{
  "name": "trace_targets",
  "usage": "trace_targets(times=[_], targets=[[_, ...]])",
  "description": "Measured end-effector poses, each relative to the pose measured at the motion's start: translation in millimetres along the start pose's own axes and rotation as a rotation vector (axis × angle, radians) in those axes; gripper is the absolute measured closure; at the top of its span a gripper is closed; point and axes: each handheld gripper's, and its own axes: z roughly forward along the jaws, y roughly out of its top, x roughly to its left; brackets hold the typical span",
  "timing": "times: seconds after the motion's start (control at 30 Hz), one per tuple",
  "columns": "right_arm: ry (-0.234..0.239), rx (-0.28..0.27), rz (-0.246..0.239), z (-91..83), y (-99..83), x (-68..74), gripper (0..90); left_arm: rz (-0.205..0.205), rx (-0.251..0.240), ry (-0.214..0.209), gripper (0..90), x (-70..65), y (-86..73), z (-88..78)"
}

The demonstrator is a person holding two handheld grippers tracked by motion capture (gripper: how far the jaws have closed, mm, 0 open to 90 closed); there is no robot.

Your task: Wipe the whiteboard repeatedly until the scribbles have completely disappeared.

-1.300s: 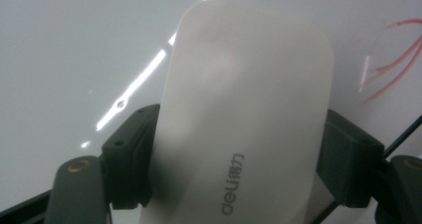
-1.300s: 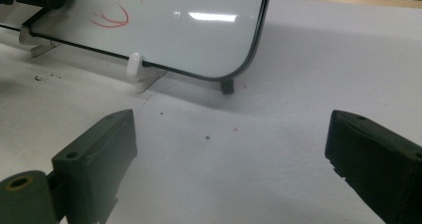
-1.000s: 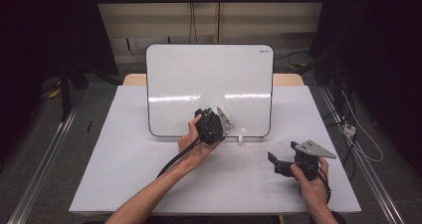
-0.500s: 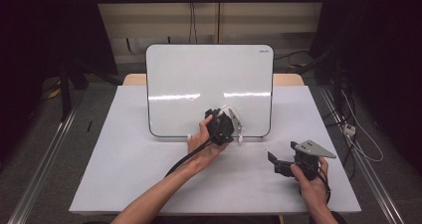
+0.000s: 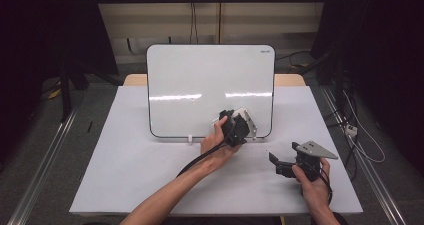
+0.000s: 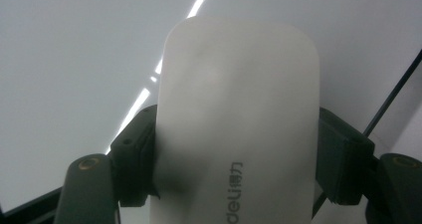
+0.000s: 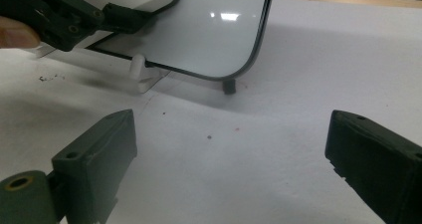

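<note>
Left gripper view: jaws clamped on white eraser (image 6: 239, 134) against whiteboard (image 6: 74, 59); right jaws apart.

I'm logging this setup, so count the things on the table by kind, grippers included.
Upright white rectangular whiteboard with a thin dark rim: 1
White rounded plastic board eraser, clamped in the left gripper: 1
Black two-jaw grippers, the left one and the right gripper with jaws apart: 2
Total: 4

Blk grippers (image 5: 235, 130), grey plate, cables
</note>
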Motion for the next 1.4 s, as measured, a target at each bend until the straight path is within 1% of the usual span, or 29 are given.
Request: trace_targets(times=[0.07, 0.13, 0.2, 0.23, 0.3, 0.33, 0.47, 0.53, 0.63, 0.73, 0.8, 0.93, 1.03, 1.13, 1.17, 1.2, 1.27, 1.3, 1.33, 1.4], targets=[[0.001, 0.000, -0.003, -0.2, 0.0, 0.1, 6.1, -0.009, -0.010, -0.007, 30.0, -2.1, 4.3, 2.1], [0.002, 0.001, -0.002, -0.5, 0.0, 0.0, 6.1, -0.004, -0.007, -0.009, 30.1, -4.7, 9.5, 3.4], [0.001, 0.002, -0.002, -0.5, 0.0, -0.1, 6.1, -0.013, -0.017, -0.013, 30.1, -8.1, 14.0, 5.7], [0.002, 0.002, -0.002, -0.4, -0.1, -0.2, 6.1, 0.002, -0.010, -0.010, 30.1, -8.9, 15.8, 5.9], [0.004, 0.001, -0.003, -0.5, -0.1, -0.2, 6.1, 0.002, -0.014, -0.010, 30.1, -9.3, 15.8, 6.2], [0.004, 0.000, -0.004, -0.6, -0.2, -0.3, 6.1, 0.012, -0.016, -0.014, 30.3, -8.5, 15.1, 5.9], [0.005, -0.001, -0.002, -0.8, -0.3, -0.4, 6.1, 0.026, -0.011, -0.014, 30.6, -8.6, 14.2, 4.7], [0.005, -0.002, -0.003, -1.2, -0.5, -0.2, 6.1, 0.026, -0.017, -0.015, 30.6, -7.3, 12.0, 3.7], [0.004, -0.002, 0.001, -1.9, -0.5, -0.6, 6.1, 0.018, -0.008, -0.009, 30.7, -1.0, 7.9, 1.5], [0.004, -0.003, -0.001, -1.5, -0.7, -1.0, 6.1, -0.002, -0.007, -0.001, 30.7, 7.6, 1.6, -0.8], [0.003, -0.003, 0.001, -1.4, -0.6, -0.6, 6.1, -0.029, -0.004, 0.004, 30.8, 16.0, -3.8, -2.9], [0.000, -0.001, -0.002, -1.3, -0.7, -0.7, 6.1, -0.068, -0.001, 0.019, 30.8, 37.7, -14.6, -7.4], [0.000, -0.001, -0.004, -0.9, -0.6, -0.5, 6.1, -0.116, 0.000, 0.032, 30.9, 57.5, -20.6, -10.3], [-0.001, -0.001, -0.003, -0.9, -0.5, -0.4, 6.1, -0.148, 0.001, 0.050, 30.9, 74.7, -24.4, -12.7], [-0.001, 0.000, -0.001, -0.9, -0.4, -0.3, 6.1, -0.167, 0.000, 0.055, 30.9, 79.6, -25.7, -13.5], [-0.001, 0.000, -0.001, -1.0, -0.5, -0.4, 6.1, -0.193, -0.002, 0.045, 31.0, 82.9, -27.0, -14.0], [-0.002, 0.000, 0.001, -0.9, -0.5, -0.7, 6.1, -0.178, -0.001, 0.065, 31.0, 79.3, -26.2, -13.2], [-0.003, 0.000, 0.002, -0.8, -0.5, -0.9, 6.1, -0.177, -0.001, 0.076, 30.9, 77.0, -25.3, -12.9], [-0.003, 0.001, 0.001, -0.7, -0.5, -1.0, 6.1, -0.189, -0.008, 0.069, 30.9, 76.0, -24.9, -12.5], [-0.002, 0.003, 0.004, -0.8, -0.4, -0.4, 6.1, -0.175, 0.000, 0.064, 30.9, 70.0, -21.6, -11.2]])
